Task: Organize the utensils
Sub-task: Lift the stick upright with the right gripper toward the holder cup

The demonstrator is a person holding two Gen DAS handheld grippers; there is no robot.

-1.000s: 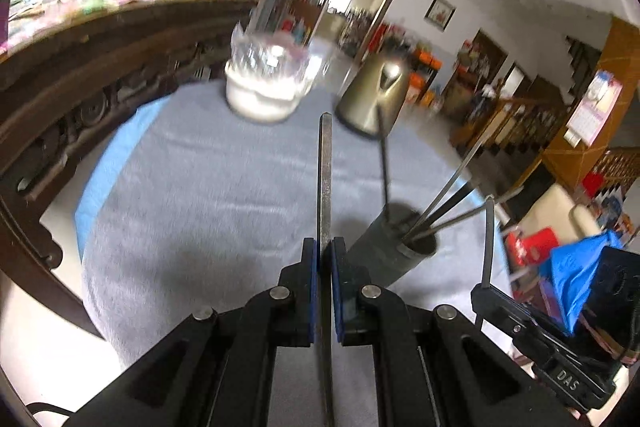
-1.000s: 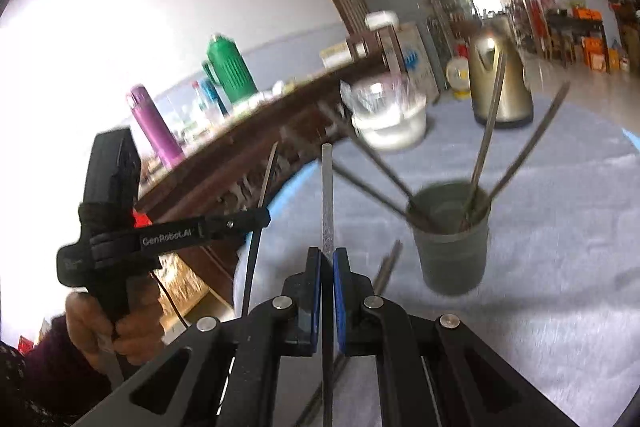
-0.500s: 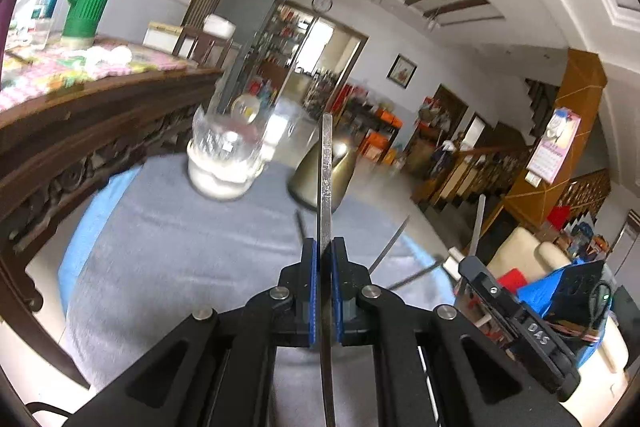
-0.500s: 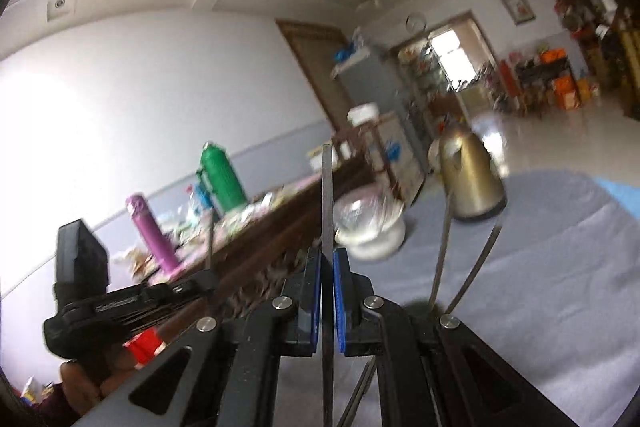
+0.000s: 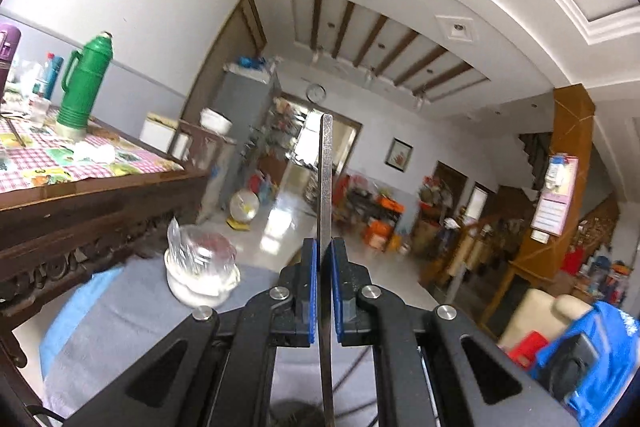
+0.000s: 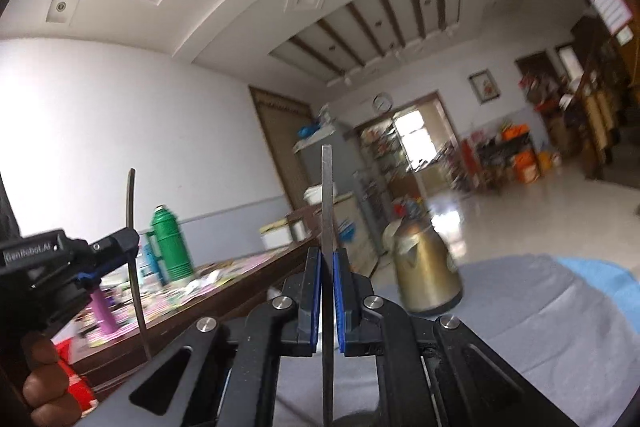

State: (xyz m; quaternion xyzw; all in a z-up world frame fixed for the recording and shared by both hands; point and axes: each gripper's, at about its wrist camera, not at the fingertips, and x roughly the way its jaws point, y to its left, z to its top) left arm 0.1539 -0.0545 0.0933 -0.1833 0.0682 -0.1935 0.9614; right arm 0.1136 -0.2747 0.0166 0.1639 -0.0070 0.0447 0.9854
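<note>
Left gripper (image 5: 324, 255): blue-padded fingers (image 5: 309, 291) pinching a thin flat metal utensil handle (image 5: 326, 179), upright between the pads, top end level with the far doorway, lower end running out of frame below. Pointing level across the room.

Right gripper (image 6: 326, 263): blue-padded fingers (image 6: 314, 299) pinching a second flat metal utensil handle (image 6: 327, 195), likewise upright and clamped at mid-length. Working end of either utensil out of sight; kind of utensil cannot be told.

Left gripper again, in the right wrist view (image 6: 132, 247): at the left edge, held by a hand (image 6: 38, 379), its dark utensil strip (image 6: 134, 267) standing upright and slightly curved.

Round table under a grey cloth (image 5: 120, 327), over a blue cloth (image 5: 68, 307) showing at the rim, low in both views beneath the grippers.

White bowl under clear plastic wrap (image 5: 202, 275): on the grey cloth, left of the left gripper.

Brass-coloured kettle (image 6: 426, 267): on the grey cloth, right of the right gripper and beyond it.

Dark carved wooden sideboard (image 5: 80, 219): beside the table, topped with a checked cloth (image 5: 60, 163).

Green thermos (image 5: 86, 87): upright on the checked cloth. Purple flask (image 6: 102, 311): further along the same surface.

Wall clock (image 5: 316, 93): above the far doorway.
</note>
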